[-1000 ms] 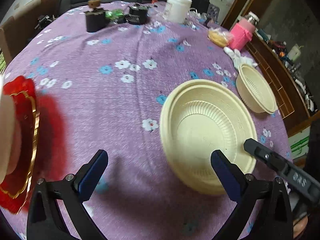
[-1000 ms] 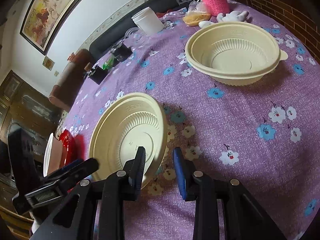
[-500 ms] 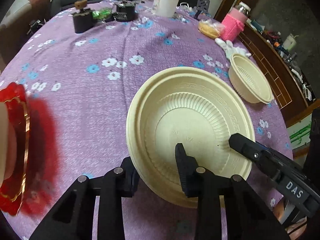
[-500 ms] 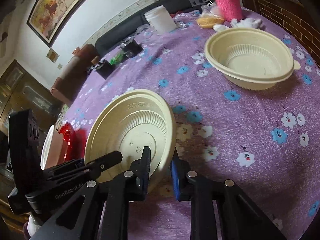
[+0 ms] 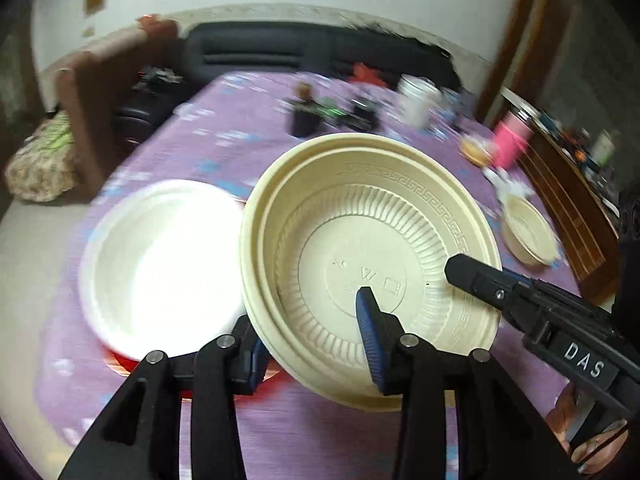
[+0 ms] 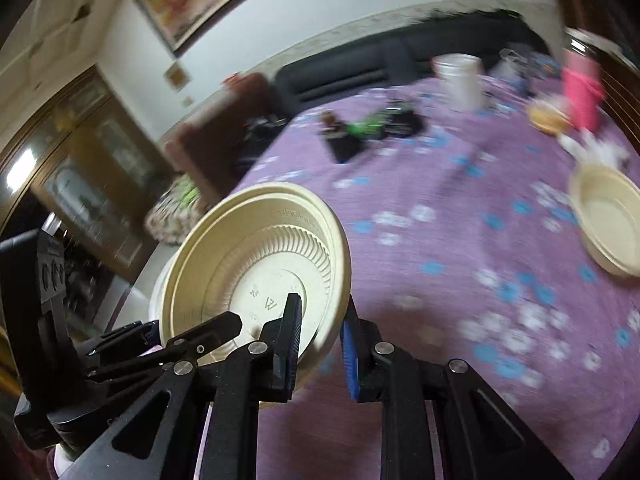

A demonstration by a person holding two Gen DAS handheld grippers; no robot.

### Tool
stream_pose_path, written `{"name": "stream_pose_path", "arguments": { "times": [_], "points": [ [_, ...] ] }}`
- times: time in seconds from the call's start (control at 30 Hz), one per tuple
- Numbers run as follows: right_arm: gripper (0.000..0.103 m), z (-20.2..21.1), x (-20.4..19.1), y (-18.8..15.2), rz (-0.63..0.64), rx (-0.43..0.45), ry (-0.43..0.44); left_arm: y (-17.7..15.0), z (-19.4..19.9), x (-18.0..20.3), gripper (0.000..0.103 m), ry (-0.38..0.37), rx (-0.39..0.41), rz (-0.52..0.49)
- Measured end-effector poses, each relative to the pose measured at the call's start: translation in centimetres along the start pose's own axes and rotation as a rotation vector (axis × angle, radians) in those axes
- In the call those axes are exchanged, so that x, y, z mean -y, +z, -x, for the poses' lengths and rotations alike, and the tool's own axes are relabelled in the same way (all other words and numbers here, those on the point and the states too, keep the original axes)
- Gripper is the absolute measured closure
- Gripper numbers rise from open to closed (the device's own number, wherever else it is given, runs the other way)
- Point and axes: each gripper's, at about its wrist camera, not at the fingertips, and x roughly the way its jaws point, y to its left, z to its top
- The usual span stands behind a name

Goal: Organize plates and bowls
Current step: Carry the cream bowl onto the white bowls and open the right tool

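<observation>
The wide cream-yellow plastic plate with a ribbed well and a key-pattern rim is held tilted above the purple flower-print tablecloth, gripped at its near edge from two sides. The left gripper has its jaws pinching the lower-left rim, one blue-padded finger inside the well and the other under the outer wall. The right gripper pinches the same plate at its right edge, one finger against the inner face and the other behind the rim. In the left wrist view the right tool's black finger also reaches over the plate's right side. Just left of the held plate, its rim overlapped by the cream one, lies a round white plate; it sits on a red plate whose edge peeks out below, close to the table's near-left edge. The left rim of the cream plate hangs over the white plate's right edge. A smaller cream-yellow ribbed bowl rests well apart at the table's far right, near its edge. A broad stretch of bare cloth lies between that bowl and the held plate. Along the far side stand a white plastic tub, a pink container and small dark items, all blurred.
</observation>
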Motion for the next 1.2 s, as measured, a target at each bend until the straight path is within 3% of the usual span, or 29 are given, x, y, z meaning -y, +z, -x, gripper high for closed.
{"name": "stream_pose_path", "arguments": {
  "times": [0.23, 0.37, 0.53, 0.7, 0.87, 0.93, 1.1, 1.2],
  "points": [
    [0.082, -5.5, -7.6, 1.4, 0.085, -0.072, 0.077, 0.6, 1.5, -7.4, 0.064, 0.139, 0.035, 0.092],
    [0.082, -8.1, -10.2, 1.4, 0.131, -0.093, 0.063, 0.7, 0.0, -9.6, 0.064, 0.19, 0.01, 0.107],
    [0.082, -9.8, -11.1, 1.2, 0.179, -0.1, 0.019, 0.4, -1.5, -10.7, 0.057, 0.241, -0.005, 0.108],
    [0.082, -11.1, -11.3, 0.7, 0.231, -0.088, -0.044, 0.2, -0.2, -11.3, 0.044, 0.291, 0.059, 0.111],
    [0.08, -11.6, -11.8, 0.4, 0.283, -0.037, -0.095, 0.0, 0.9, -12.3, 0.042, 0.281, 0.087, 0.141],
    [0.076, -11.7, -12.0, 0.3, 0.304, -0.018, -0.113, -0.3, 1.4, -12.8, 0.041, 0.266, 0.095, 0.164],
    [0.045, -11.6, -12.1, 0.3, 0.301, 0.016, -0.094, -1.1, 2.5, -13.5, 0.036, 0.231, 0.113, 0.207],
    [0.035, -11.1, -12.0, 0.5, 0.284, 0.051, -0.081, -1.6, 3.3, -13.7, 0.034, 0.211, 0.13, 0.226]
  ]
}}
